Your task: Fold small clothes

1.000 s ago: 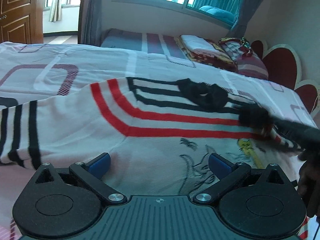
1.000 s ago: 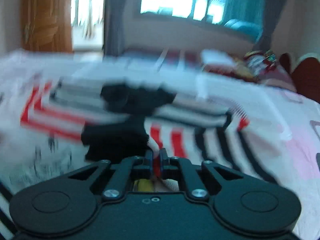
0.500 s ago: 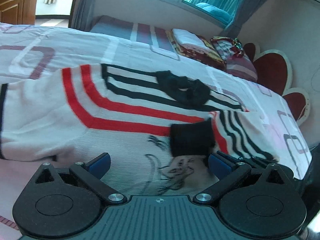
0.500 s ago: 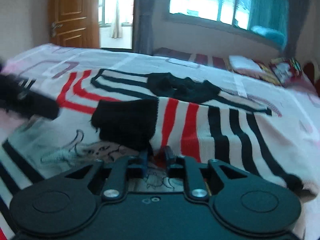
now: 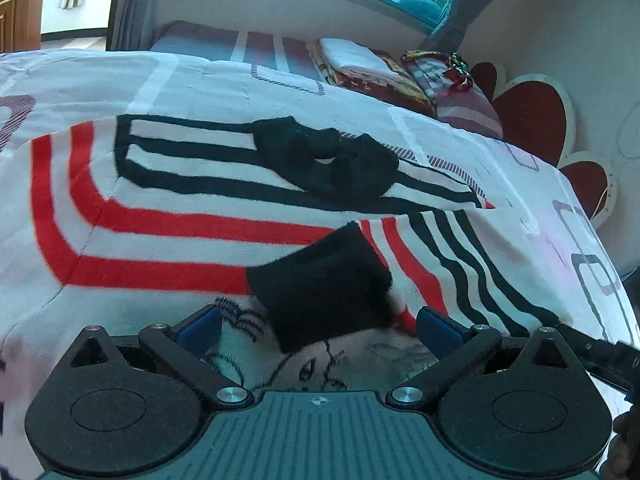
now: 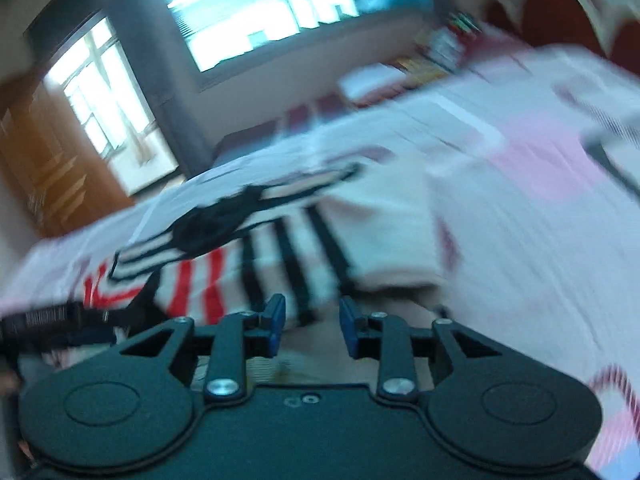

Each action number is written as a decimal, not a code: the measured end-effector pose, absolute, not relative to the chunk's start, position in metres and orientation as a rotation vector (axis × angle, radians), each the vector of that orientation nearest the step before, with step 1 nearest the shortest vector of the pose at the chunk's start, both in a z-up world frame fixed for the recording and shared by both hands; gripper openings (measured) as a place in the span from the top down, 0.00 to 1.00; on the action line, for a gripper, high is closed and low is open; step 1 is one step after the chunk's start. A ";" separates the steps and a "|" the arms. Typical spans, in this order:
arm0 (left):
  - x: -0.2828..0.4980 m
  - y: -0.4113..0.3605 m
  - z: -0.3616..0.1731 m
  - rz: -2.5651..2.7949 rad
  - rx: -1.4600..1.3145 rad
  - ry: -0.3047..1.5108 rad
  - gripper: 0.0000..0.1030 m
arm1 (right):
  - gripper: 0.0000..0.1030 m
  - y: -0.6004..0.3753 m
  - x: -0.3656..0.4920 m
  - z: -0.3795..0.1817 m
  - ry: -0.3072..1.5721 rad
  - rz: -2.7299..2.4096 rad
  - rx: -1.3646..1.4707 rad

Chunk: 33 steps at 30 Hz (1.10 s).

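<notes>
Now, sweater: the striped sweater (image 5: 168, 216) lies flat on the bed (image 5: 520, 184), spread from the far left to the near right, black collar (image 5: 328, 164) at its far middle.
Folded sleeve: the right sleeve (image 5: 420, 256) is laid over the body, running from the right shoulder down and leftward to the black cuff (image 5: 320, 292).
Left gripper: the left gripper (image 5: 318, 326) has its jaws wide apart and nothing pressed between them; the cuff lies just beyond and between its blue fingertips (image 5: 200, 326).
Right gripper: the right gripper (image 6: 312, 326) has just been opening; its jaws stand a little apart with nothing in them, off the sweater's right edge, in a blurred view.
Deciding relation: the unfolded left sleeve runs out of view to the far left, so I judge the left gripper the nearer one for it.
Reach: it would have to travel left, away from the cuff.
</notes>
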State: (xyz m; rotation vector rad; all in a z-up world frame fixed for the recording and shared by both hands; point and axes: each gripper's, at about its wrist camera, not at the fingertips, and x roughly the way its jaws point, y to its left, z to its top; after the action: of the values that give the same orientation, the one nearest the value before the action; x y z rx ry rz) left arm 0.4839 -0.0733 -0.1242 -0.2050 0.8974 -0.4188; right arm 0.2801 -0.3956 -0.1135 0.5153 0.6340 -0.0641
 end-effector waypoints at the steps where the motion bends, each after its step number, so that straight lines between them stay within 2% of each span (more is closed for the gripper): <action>1: 0.486 -0.074 -0.124 -0.423 -0.208 0.891 0.00 | 0.67 -0.406 0.277 -0.118 0.628 -0.065 0.574; 3: 0.493 -0.071 -0.125 -0.431 -0.245 0.889 0.02 | 0.63 -0.422 0.279 -0.124 0.605 -0.056 0.676; 4: 0.495 -0.069 -0.126 -0.434 -0.261 0.886 0.24 | 0.63 -0.430 0.281 -0.128 0.598 -0.057 0.739; 5: 0.499 -0.067 -0.127 -0.438 -0.283 0.894 0.33 | 0.63 -0.436 0.283 -0.130 0.589 -0.048 0.783; 8: 0.508 -0.069 -0.131 -0.422 -0.307 0.912 0.38 | 0.63 -0.448 0.288 -0.137 0.584 -0.044 0.862; 9: 0.510 -0.074 -0.131 -0.419 -0.272 0.909 0.51 | 0.65 -0.450 0.289 -0.138 0.592 -0.054 0.873; 10: 0.511 -0.079 -0.129 -0.417 -0.231 0.904 0.79 | 0.69 -0.452 0.290 -0.141 0.602 -0.060 0.883; 11: 0.513 -0.081 -0.128 -0.424 -0.218 0.904 0.95 | 0.72 -0.451 0.291 -0.142 0.610 -0.062 0.880; 13: 0.513 -0.075 -0.121 -0.413 -0.228 0.878 0.94 | 0.86 -0.447 0.294 -0.142 0.634 -0.062 0.845; 14: 0.511 -0.071 -0.113 -0.409 -0.219 0.846 0.94 | 0.89 -0.444 0.294 -0.139 0.632 -0.044 0.826; 18: 0.494 -0.058 -0.092 -0.381 -0.084 0.763 0.94 | 0.90 -0.427 0.290 -0.122 0.602 0.031 0.703; 23: 0.482 -0.058 -0.120 -0.372 0.063 0.838 0.93 | 0.90 -0.402 0.299 -0.135 0.712 0.022 0.506; 26: 0.481 -0.058 -0.119 -0.363 0.075 0.812 0.93 | 0.93 -0.414 0.295 -0.149 0.701 0.021 0.610; 27: 0.482 -0.059 -0.119 -0.358 0.079 0.811 0.93 | 0.93 -0.416 0.295 -0.149 0.700 0.022 0.625; 29: 0.482 -0.063 -0.118 -0.355 0.098 0.805 0.93 | 0.84 -0.415 0.294 -0.146 0.692 0.032 0.620; 30: 0.480 -0.064 -0.117 -0.354 0.103 0.803 0.93 | 0.76 -0.416 0.291 -0.144 0.685 0.035 0.625; 32: 0.477 -0.062 -0.113 -0.349 0.089 0.789 0.79 | 0.64 -0.424 0.286 -0.141 0.653 0.029 0.682; 33: 0.476 -0.062 -0.112 -0.340 0.089 0.783 0.53 | 0.58 -0.432 0.283 -0.140 0.634 0.029 0.738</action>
State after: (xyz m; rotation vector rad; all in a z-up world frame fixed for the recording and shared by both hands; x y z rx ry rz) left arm 0.4759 -0.0624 -0.1121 0.0894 0.7829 -0.3399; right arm 0.2831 -0.4317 -0.1402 0.7379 0.6337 0.0291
